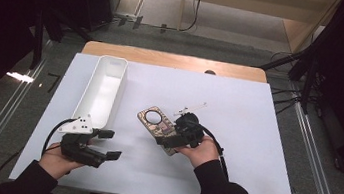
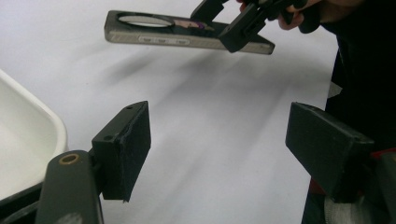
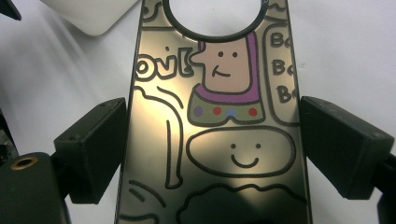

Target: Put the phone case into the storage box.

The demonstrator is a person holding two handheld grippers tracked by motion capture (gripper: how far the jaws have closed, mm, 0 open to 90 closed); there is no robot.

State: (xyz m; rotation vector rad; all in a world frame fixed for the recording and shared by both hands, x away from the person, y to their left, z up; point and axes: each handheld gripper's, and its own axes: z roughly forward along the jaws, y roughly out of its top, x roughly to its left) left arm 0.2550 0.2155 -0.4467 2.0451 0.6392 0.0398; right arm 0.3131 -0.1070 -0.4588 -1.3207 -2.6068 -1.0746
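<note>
A metallic phone case (image 1: 153, 120) with cartoon drawings and a round hole hangs tilted above the white table cover (image 1: 245, 137). My right gripper (image 1: 170, 138) is shut on its two long edges near the lower end. In the right gripper view the pads (image 3: 95, 147) press on both sides of the case (image 3: 219, 93). The left gripper view has the case (image 2: 187, 39) in the air, off the sheet. My left gripper (image 1: 111, 144) rests low at the front left, open, with nothing between its jaws (image 2: 219, 149).
A long white tray (image 1: 103, 88) stands at the left, just beyond my left gripper; its rim (image 2: 42, 126) is close to the left jaw. A thin white stick-like object (image 1: 191, 108) lies behind the case. The wooden table edge (image 1: 175, 59) runs along the back.
</note>
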